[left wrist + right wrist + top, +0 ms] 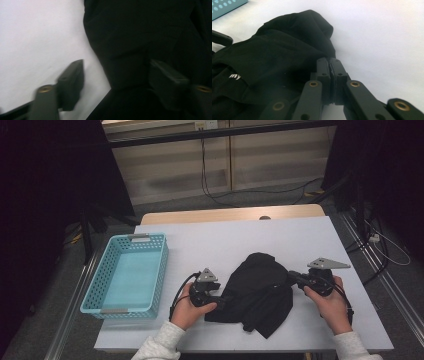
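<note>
While I've got both hands in on the black garment (257,292), here's how it sits: it's a crumpled heap on the white table (240,237), lying right between my two tools.

My right gripper (331,65) has its jaws pressed tight together. In the right gripper view a thin edge of the cloth looks pinched between the pads, with the bulk of the garment piled ahead and off to the left of the jaws. There's a bit of white lettering on the fabric down at the lower left of that view. From the high view that gripper (291,276) is at the right edge of the heap, tips pointing in toward the cloth.

My left gripper (116,75) is partway apart, not clamped. In the left gripper view one jaw sits over bare table and the other is over the black fabric, with a fold of the garment reaching in between them. I can't see the pads pressing on it, and that view is a bit blurry. In the high view it (220,297) is touching the heap's left edge.

A teal basket (100,295) sits well off to the far side of the left gripper, away from the cloth.
</note>
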Demonstrator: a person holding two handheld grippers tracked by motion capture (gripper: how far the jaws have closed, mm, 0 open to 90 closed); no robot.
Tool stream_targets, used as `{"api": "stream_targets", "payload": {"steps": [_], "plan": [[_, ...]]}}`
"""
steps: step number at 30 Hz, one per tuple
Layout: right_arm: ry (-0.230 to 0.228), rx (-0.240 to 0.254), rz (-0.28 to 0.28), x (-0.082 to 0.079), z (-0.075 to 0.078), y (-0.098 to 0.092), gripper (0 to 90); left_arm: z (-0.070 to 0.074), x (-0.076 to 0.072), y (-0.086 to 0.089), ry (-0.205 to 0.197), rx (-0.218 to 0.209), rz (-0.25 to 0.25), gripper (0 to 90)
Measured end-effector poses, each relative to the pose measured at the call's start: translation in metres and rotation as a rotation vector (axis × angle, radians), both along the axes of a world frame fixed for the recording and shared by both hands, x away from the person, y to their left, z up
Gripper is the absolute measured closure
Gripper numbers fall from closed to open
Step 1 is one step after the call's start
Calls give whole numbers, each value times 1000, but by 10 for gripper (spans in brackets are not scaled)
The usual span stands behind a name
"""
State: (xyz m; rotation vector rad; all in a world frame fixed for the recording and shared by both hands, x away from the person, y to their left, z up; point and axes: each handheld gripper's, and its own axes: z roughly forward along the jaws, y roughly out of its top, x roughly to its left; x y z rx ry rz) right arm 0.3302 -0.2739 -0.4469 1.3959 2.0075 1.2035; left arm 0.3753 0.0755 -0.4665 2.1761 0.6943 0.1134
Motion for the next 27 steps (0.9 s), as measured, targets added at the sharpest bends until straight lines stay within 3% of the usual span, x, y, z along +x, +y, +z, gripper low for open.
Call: {"api": "stream_targets", "payload": {"steps": [1, 3, 4, 8, 11, 12, 15, 22, 24, 27], "plan": [[-2, 0, 2, 0, 0, 0, 868, 1, 1, 0, -5, 5, 6, 449], [-4, 5, 7, 0, 1, 1, 868, 2, 2, 1, 24, -4, 18, 632], [-9, 29, 13, -1, 3, 1, 867, 2, 2, 1, 26, -7, 34, 748], [-26, 27, 35, -1, 8, 6, 867, 3, 2, 1, 27, -8, 33, 845], [-33, 30, 50, -2, 11, 11, 866, 12, 3, 7, 47, -42, 52, 858], [-42, 55, 54, -3, 13, 11, 867, 17, 5, 12, 45, -55, 65, 860], [-56, 71, 60, -4, 19, 10, 868, 33, 9, 27, 59, -109, 99, 861], [-81, 112, 108, -8, 37, 19, 869, 60, 14, 54, 52, -161, 156, 864], [-83, 91, 104, -7, 36, 21, 869, 61, 16, 58, 57, -163, 175, 864], [-50, 42, 95, -2, 23, 22, 869, 56, 19, 56, 78, -164, 185, 864]]}}
